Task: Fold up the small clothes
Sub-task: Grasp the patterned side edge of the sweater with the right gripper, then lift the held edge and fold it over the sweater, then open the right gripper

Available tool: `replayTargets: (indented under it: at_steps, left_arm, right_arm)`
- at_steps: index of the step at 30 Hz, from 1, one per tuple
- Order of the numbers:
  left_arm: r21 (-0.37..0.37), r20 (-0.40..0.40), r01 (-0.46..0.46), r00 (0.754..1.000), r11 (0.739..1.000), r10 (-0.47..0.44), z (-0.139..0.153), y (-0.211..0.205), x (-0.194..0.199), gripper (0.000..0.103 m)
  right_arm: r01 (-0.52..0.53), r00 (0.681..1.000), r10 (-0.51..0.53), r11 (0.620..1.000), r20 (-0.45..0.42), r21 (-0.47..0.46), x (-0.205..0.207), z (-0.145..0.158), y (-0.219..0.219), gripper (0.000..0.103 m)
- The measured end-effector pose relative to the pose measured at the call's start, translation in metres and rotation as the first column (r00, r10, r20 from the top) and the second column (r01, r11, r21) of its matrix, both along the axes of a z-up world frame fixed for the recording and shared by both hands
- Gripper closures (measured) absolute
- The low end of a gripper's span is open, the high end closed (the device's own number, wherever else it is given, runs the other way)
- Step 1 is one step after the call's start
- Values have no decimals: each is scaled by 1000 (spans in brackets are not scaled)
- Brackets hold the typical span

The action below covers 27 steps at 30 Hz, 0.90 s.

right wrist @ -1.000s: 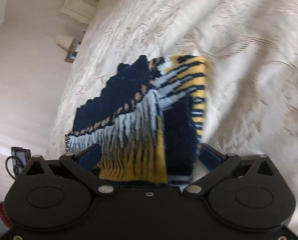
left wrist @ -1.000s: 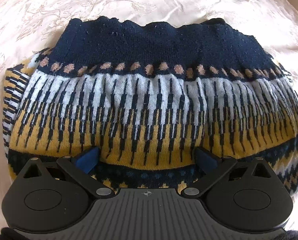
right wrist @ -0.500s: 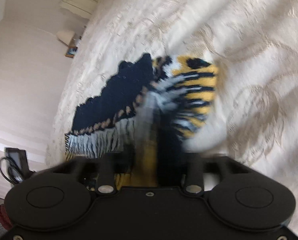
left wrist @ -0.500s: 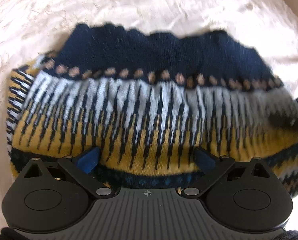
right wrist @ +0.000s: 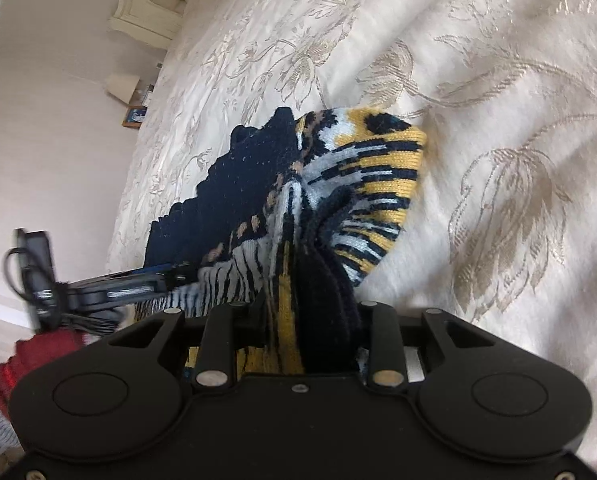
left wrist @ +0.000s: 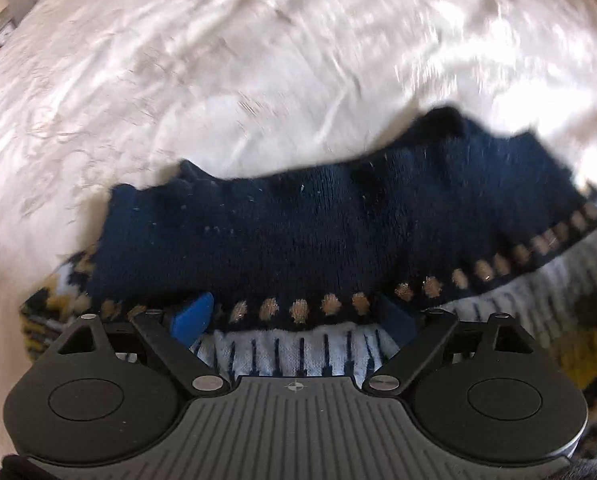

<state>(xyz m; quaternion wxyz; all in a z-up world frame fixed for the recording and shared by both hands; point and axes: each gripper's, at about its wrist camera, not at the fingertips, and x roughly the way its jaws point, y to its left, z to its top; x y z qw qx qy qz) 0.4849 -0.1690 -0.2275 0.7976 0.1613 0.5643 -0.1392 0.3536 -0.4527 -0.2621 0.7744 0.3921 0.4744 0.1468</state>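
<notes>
We see the patterned knit sweater [left wrist: 338,240] lying on the bed's cream floral bedspread [left wrist: 258,60], away from the carved headboard [right wrist: 138,12] at the far end. Our left tongs [left wrist: 294,316] stand released, their blue pads [left wrist: 190,316] spread wide over the navy band with tan dots, the white striped knit showing between them. Our right tongs [right wrist: 302,312] are clenched on a bunched fold of the sweater [right wrist: 310,216], the yellow and navy fabric pinched upright between the fingers. In the right wrist view, the left tongs [right wrist: 166,270] reach the sweater's edge from the side, held by a red-sleeved arm [right wrist: 26,356].
</notes>
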Motion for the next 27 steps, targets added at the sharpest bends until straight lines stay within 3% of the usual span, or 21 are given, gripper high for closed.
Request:
replayTargets:
  at_steps: [3, 6, 11, 14, 18, 20, 23, 27]
  left_arm:
    - [-12, -5, -13, 1000, 1000, 13, -8, 3, 2, 7]
    - [-38, -6, -25, 1000, 999, 25, 2, 9, 4, 13]
    - [-79, 87, -35, 995, 996, 42, 33, 29, -32, 14]
    - [-70, 104, -19, 994, 997, 27, 35, 34, -57, 13]
    - [-39, -5, 26, 1000, 999, -26, 7, 30, -57, 12]
    - [-69, -3, 16, 1000, 997, -17, 9, 35, -52, 13]
    - [-187, 6, -50, 999, 981, 52, 29, 58, -49, 13]
    - [-258, 48, -94, 993, 962, 109, 55, 104, -61, 13]
  right_arm:
    - [1, 1000, -2, 1000, -11, -30, 1, 7, 3, 62]
    - [4, 1000, -5, 998, -17, -57, 2, 15, 6, 62]
    - [17, 1000, -19, 996, -18, -92, 2, 27, 8, 64]
    - [24, 999, -26, 992, -19, -121, 2, 35, 14, 65]
    - [31, 999, -38, 983, -38, -181, 6, 44, 26, 66]
    - [32, 998, -44, 975, -50, -221, 9, 49, 33, 67]
    - [38, 997, -52, 963, -48, -267, 12, 64, 45, 68]
    - [37, 999, -47, 954, -28, -299, 14, 93, 67, 69]
